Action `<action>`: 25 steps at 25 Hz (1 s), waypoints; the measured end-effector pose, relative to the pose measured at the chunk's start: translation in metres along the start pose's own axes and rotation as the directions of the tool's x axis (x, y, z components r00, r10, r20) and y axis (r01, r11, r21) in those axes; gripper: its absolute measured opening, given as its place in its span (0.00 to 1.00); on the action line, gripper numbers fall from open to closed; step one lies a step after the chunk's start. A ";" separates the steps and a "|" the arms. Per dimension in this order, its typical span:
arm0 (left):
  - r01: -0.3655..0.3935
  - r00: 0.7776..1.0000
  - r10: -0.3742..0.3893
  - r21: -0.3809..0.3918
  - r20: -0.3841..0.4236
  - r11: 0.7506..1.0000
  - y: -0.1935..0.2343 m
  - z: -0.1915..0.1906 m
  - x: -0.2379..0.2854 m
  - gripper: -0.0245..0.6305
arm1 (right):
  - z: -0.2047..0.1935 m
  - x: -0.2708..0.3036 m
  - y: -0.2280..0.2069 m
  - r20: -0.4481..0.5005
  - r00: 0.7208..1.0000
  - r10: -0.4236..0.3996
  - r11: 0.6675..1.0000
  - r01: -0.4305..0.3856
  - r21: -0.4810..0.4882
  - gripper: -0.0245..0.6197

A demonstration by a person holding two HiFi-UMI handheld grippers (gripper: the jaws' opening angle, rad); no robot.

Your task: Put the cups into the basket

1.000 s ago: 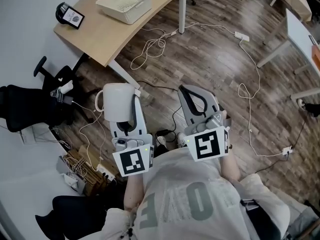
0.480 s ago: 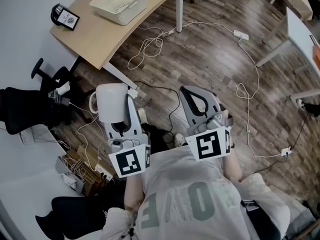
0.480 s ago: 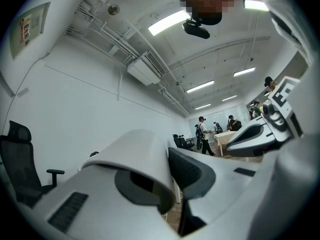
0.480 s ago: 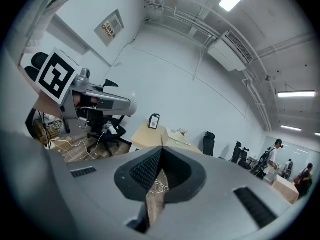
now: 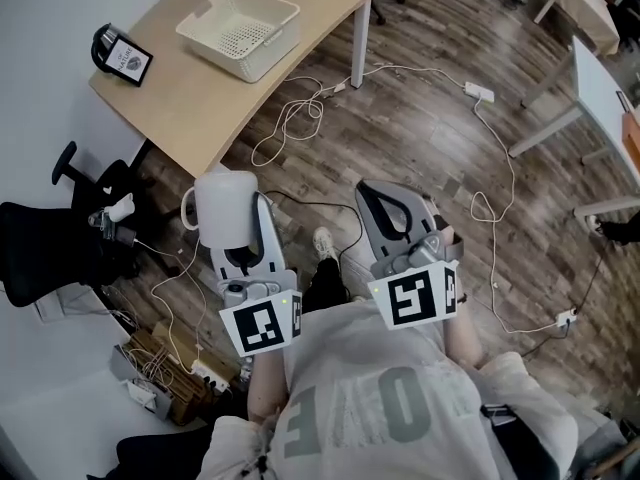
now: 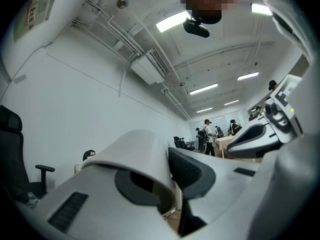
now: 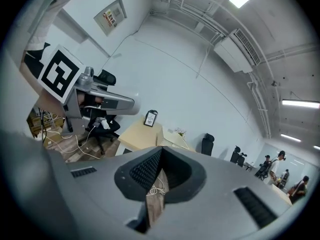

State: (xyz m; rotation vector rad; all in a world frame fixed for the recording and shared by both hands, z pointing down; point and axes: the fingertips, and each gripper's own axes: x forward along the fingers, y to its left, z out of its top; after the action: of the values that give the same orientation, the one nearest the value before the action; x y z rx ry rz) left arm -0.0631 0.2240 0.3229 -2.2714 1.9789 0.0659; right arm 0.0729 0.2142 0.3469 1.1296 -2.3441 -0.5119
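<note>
We think the big risk is a drop: the smooth round white cup with a handle [image 5: 220, 203] is up in the air over the dark wood floor [image 5: 430, 128], and if the left gripper [image 5: 248, 230] lets go a little, or the cup turns between the jaws, it could fall and break. The left gripper is closed on the cup, with one jaw on each side of it, and in the left gripper view the cup's white wall sits tight against the dark pad. The right gripper [image 5: 393, 200] has its jaws together at the tips and holds nothing, so it could not catch the cup. White cables [image 5: 290, 118] lie in loops on the floor between us and the light wooden bench [image 5: 190, 98], and a foot could catch in them on the way. The cup could also bump the bench edge if it comes in too low. The white plastic basket with little holes [image 5: 272, 50] stands on the bench, well apart from the cup and up ahead of the left gripper. It looks light, so a hard knock on its wall could push it along. We see only this one cup
</note>
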 end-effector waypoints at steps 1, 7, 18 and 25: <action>0.002 1.000 -0.002 -0.005 0.001 1.000 0.007 -0.002 0.011 0.15 | 0.003 0.012 -0.003 -0.003 1.000 0.001 1.000 -0.001 -0.009 0.03; 0.000 1.000 0.000 -0.036 0.004 0.999 0.053 -0.009 0.069 0.15 | 0.027 0.085 -0.021 -0.015 1.000 0.008 0.999 -0.008 -0.038 0.03; -0.044 0.998 0.045 -0.025 0.049 0.999 0.127 -0.010 0.144 0.15 | 0.057 0.189 -0.043 -0.003 1.000 0.023 0.995 -0.023 -0.099 0.03; -0.088 0.996 0.088 -0.034 0.001 0.996 0.139 -0.018 0.175 0.15 | 0.055 0.232 -0.057 0.007 0.996 0.087 0.994 -0.086 -0.074 0.03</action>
State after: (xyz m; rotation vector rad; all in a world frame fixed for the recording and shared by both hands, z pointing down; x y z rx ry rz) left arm -0.1774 0.0316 0.3109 -2.2020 2.0913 0.1112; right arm -0.0484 0.0020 0.3333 0.9900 -2.3509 -0.5694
